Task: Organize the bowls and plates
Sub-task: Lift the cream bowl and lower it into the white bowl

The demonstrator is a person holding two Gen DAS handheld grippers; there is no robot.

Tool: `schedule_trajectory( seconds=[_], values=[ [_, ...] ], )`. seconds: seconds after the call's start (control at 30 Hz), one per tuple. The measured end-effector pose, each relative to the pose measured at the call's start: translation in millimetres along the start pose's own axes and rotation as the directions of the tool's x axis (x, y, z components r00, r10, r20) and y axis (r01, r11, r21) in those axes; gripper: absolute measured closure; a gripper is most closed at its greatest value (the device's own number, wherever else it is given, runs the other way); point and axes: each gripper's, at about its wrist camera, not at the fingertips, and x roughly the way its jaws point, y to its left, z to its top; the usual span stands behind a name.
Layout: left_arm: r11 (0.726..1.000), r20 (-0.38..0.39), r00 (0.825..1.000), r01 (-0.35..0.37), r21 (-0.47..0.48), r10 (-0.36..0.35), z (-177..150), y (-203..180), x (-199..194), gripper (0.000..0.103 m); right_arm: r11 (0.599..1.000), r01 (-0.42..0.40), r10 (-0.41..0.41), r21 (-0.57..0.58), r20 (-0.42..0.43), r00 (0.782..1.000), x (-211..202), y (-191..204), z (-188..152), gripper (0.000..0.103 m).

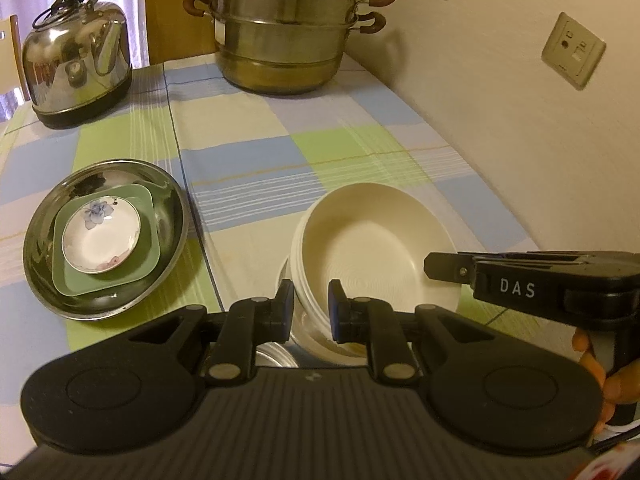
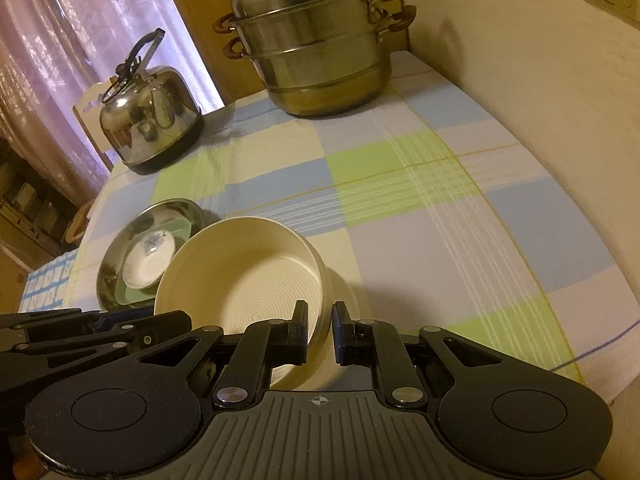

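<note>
The cream bowl point(image 1: 372, 240) is carried between two tongs, tilted, above the checked tablecloth point(image 1: 280, 152). The left gripper point(image 1: 310, 304) is clamped on the bowl's near-left rim; the right gripper point(image 2: 320, 332) is clamped on the near-right rim. The steel dish point(image 1: 104, 240), already holding a green plate point(image 1: 148, 248) and a small flowered bowl point(image 1: 100, 236), lies to the left of the cream bowl, nearer the left gripper; judged, any stacking move runs leftward.

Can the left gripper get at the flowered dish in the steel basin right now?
Probably not: the left gripper is clamped on the cream bowl, as is the right gripper. The flowered dish itself lies uncovered.
</note>
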Motion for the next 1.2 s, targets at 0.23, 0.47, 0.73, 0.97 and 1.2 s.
schedule_trajectory(
  seconds=[0.23,0.47,0.73,0.97,1.2],
  values=[
    [1.0,-0.029,0.999,-0.021,-0.019,0.021,-0.3,-1.9,15.7,0.087,1.0,-0.014,0.014,-0.003,-0.034,0.999,16.5,-11.2,3.1,0.09],
    [0.998,-0.065,0.997,-0.038,-0.043,0.035,-5.8,1.9,27.8,0.087,0.999,-0.027,0.026,-0.018,-0.072,0.997,32.0,-13.6,0.9,0.09],
    [0.998,-0.081,0.996,-0.039,-0.057,0.034,-7.1,2.2,33.6,0.087,0.999,-0.026,0.023,-0.028,-0.097,0.995,42.7,-16.8,1.9,0.09],
    [0.997,-0.089,0.995,-0.04,-0.067,0.034,-5.4,2.2,34.2,0.087,0.999,-0.028,0.025,-0.024,-0.108,0.994,43.9,-17.5,3.9,0.091],
    [0.995,-0.098,0.995,-0.032,-0.093,0.023,-5.6,5.2,35.3,0.085,0.999,-0.041,0.04,-0.011,-0.107,0.994,41.8,-18.5,6.9,0.09]
  ],
)
